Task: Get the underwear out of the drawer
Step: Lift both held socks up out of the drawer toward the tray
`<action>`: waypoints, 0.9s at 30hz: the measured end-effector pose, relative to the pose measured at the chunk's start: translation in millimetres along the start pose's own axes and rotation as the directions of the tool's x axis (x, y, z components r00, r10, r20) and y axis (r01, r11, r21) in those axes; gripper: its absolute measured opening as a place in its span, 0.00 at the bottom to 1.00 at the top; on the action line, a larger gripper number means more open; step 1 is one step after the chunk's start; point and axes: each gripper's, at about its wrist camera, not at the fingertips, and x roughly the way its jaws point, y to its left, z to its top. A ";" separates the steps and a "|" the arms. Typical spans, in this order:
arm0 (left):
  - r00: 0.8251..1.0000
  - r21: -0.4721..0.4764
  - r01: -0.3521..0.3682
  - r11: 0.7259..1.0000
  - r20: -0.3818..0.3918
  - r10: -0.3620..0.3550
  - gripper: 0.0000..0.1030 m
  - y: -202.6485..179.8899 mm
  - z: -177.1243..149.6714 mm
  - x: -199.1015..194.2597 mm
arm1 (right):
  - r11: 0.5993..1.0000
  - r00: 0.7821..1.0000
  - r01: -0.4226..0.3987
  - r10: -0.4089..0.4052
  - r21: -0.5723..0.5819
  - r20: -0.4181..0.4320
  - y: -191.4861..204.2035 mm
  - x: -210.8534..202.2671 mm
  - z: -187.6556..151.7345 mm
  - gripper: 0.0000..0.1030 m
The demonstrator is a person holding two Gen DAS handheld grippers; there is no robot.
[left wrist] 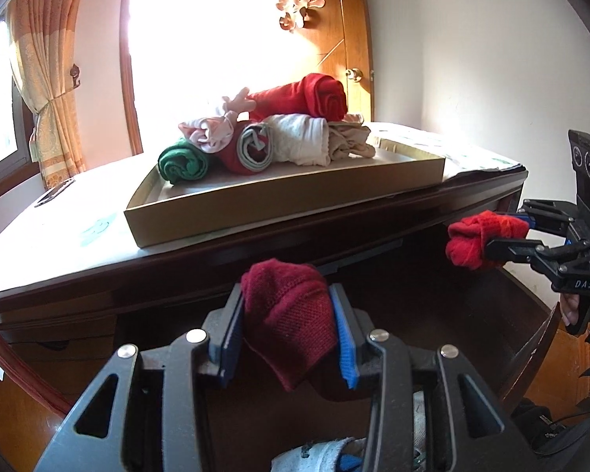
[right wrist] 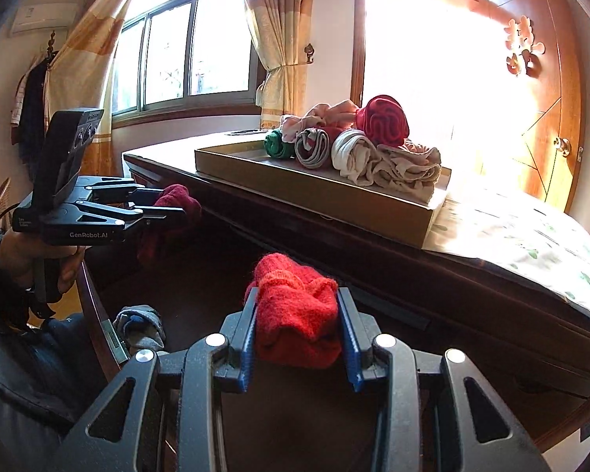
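Observation:
My left gripper (left wrist: 287, 314) is shut on a dark red knitted roll (left wrist: 291, 314), held just below the front edge of the dark wooden dresser top (left wrist: 255, 244). The same roll (right wrist: 177, 200) shows at left in the right wrist view, in the left gripper (right wrist: 165, 204). My right gripper (right wrist: 299, 322) is shut on a bright red knitted roll (right wrist: 295, 314); in the left wrist view that roll (left wrist: 476, 236) sits at the right in the right gripper (left wrist: 491, 236). The open drawer (right wrist: 200, 287) lies dark beneath both. A grey-blue piece (right wrist: 139, 324) remains inside it.
A shallow cardboard tray (left wrist: 287, 204) on the dresser top holds several rolled garments: green (left wrist: 183, 165), grey-red (left wrist: 251, 149), cream (left wrist: 303, 141), pink (left wrist: 212, 129) and a large red roll (left wrist: 322, 94). A floral cloth (right wrist: 531, 244) covers the top. Window, curtains and a wooden door stand behind.

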 end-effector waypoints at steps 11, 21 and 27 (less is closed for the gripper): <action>0.998 -0.007 0.003 1.000 0.064 -0.003 0.39 -6.5 -0.2 -8.2 | 1.000 0.998 0.011 -0.011 0.004 0.070 -1.5 -8.2 -1.0 0.37; 0.993 -0.008 -0.014 1.000 0.120 0.015 0.39 -8.0 2.0 -16.9 | 0.999 0.987 0.032 -0.031 -0.009 0.157 1.2 -17.8 -2.7 0.37; 0.987 0.012 -0.026 1.000 0.156 0.024 0.39 -12.5 3.4 -23.3 | 0.999 0.979 0.045 -0.042 -0.011 0.198 1.6 -22.4 -4.6 0.37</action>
